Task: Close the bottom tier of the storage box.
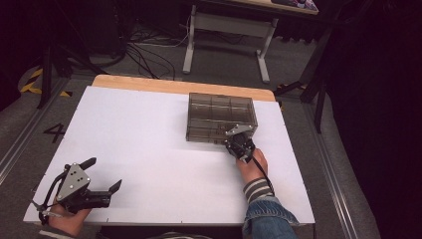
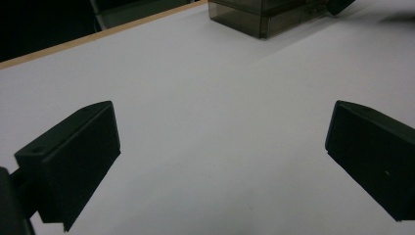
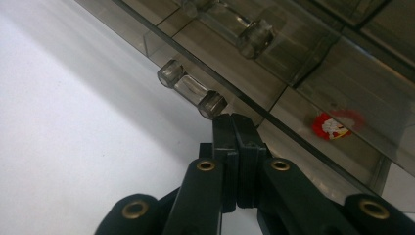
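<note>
The right gripper (image 1: pixel 238 144), jaws fully closed and empty, touches the near wall of the box (image 1: pixel 221 115) at the table's (image 1: pixel 149 149) far right, while the left gripper (image 1: pixel 104 174) rests open, well apart.

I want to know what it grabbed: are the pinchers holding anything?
Nothing. The right gripper is shut empty at the compartment box's latch; the left gripper is open.

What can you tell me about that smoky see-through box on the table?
The box is tinted, see-through plastic, rectangular, with dividers making compartments inside. It sits flat, lid down, on the white table, toward the far right. Clear hinge-like knuckles line its near edge, and something small, red and white shows through one wall. The right gripper, jaws shut, meets that near edge.
</note>
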